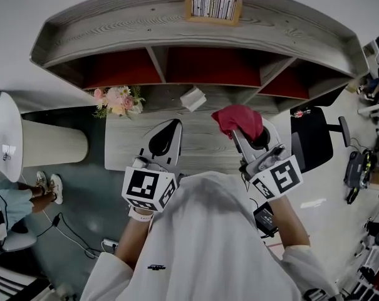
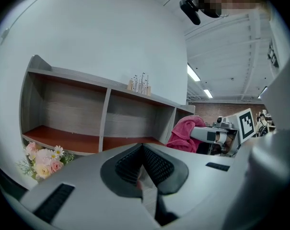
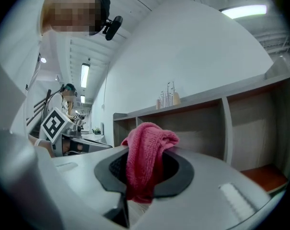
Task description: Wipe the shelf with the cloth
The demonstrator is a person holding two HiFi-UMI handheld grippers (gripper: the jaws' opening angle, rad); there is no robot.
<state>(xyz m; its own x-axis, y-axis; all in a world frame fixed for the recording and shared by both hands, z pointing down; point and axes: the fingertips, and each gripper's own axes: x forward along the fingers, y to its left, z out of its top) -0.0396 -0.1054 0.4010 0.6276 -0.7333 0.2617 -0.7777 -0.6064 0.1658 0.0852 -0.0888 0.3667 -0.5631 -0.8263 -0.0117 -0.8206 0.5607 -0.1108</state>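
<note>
A red knitted cloth point(image 1: 239, 120) hangs bunched from my right gripper point(image 1: 244, 132), which is shut on it above the grey desk point(image 1: 123, 152). In the right gripper view the cloth point(image 3: 145, 161) drapes over the jaws, hiding the tips. My left gripper point(image 1: 165, 132) is held beside it, to the left, jaws shut with nothing between them point(image 2: 143, 163). The grey shelf unit point(image 1: 195, 39) with red-floored compartments point(image 1: 123, 68) stands ahead, beyond both grippers. From the left gripper view the cloth point(image 2: 184, 133) shows at the right.
A wooden holder with white cards point(image 1: 213, 2) sits on top of the shelf. A pink flower bunch point(image 1: 117, 101) and a small white box point(image 1: 193, 98) lie on the desk. A black chair point(image 1: 311, 137) stands at right, a white round table point(image 1: 4, 137) and another person at left.
</note>
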